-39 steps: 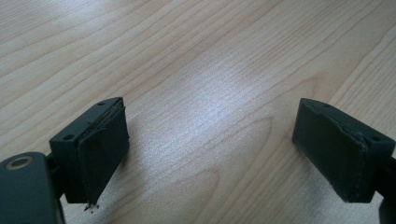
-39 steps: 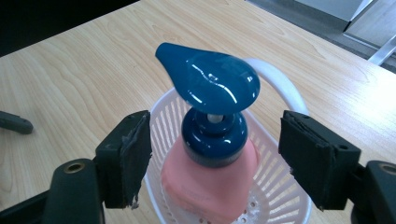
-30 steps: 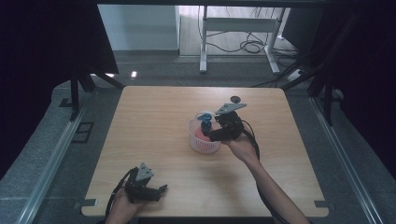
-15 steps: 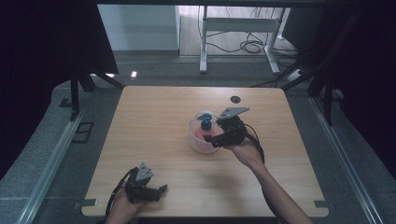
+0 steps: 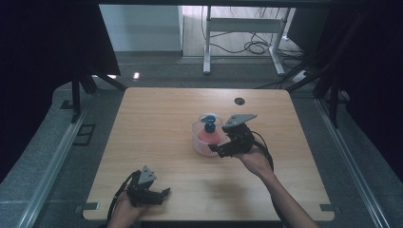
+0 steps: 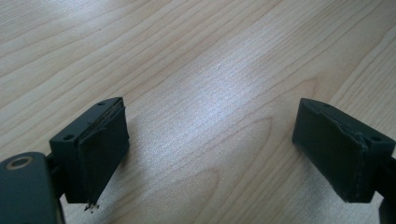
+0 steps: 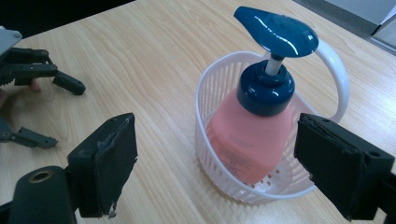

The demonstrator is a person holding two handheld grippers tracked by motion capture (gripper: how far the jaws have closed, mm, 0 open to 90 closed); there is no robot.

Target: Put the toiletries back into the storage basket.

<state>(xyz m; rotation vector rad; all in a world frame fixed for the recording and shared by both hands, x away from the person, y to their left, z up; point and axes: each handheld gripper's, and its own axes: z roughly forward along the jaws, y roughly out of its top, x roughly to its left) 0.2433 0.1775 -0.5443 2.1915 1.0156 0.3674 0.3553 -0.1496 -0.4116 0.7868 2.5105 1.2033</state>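
I am a person at a pale wooden desk (image 5: 157, 128), holding 2 grippers, 1 in each hand.

My right gripper (image 5: 219, 150) sits just right of the desk's middle, in the high view. Its jaws stand apart and have just been opening; nothing is pressed between them. They point toward 9 o'clock, at a white slotted basket (image 5: 198, 141) that stands just beside their tips.

In the right gripper view, that basket (image 7: 219, 84) lies ahead of my 2 black jaws, between them and a little beyond, resting on the desk. Its white handle arches up on the 3 o'clock side. Inside the basket stands a pink pump bottle (image 7: 250, 135), leaning slightly, with a dark blue collar and a dark blue pump head (image 7: 275, 30) at 12 o'clock. The pads touch neither the basket nor the bottle.

My left gripper (image 5: 164, 194) rests near the desk's front edge, at about 7 o'clock from the basket and well apart from it. In the left gripper view its jaws are wide apart, with bare wood grain between them. From the right gripper view, that left gripper (image 7: 56, 109) shows at 9 o'clock, its jaws likewise spread.
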